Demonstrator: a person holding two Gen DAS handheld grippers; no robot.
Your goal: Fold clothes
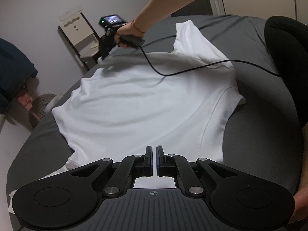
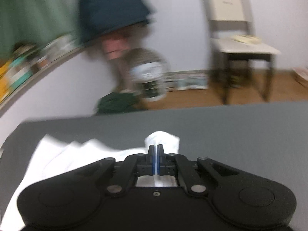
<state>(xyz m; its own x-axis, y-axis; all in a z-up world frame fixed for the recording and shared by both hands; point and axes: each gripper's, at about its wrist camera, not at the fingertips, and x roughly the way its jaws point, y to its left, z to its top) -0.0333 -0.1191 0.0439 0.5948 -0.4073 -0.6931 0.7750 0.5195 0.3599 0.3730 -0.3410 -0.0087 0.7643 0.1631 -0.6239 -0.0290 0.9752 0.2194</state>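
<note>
While the soft white T-shirt [image 1: 138, 104] lies rumpled, right tongs [image 2: 156, 148] apparently pinch it; left tongs [image 1: 154, 150] nearly closed, empty.

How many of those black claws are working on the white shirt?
2. The left claw sits over the near part of the white shirt, jaws nearly closed. The right claw pinches a bunch of shirt fabric at the far edge.
</note>
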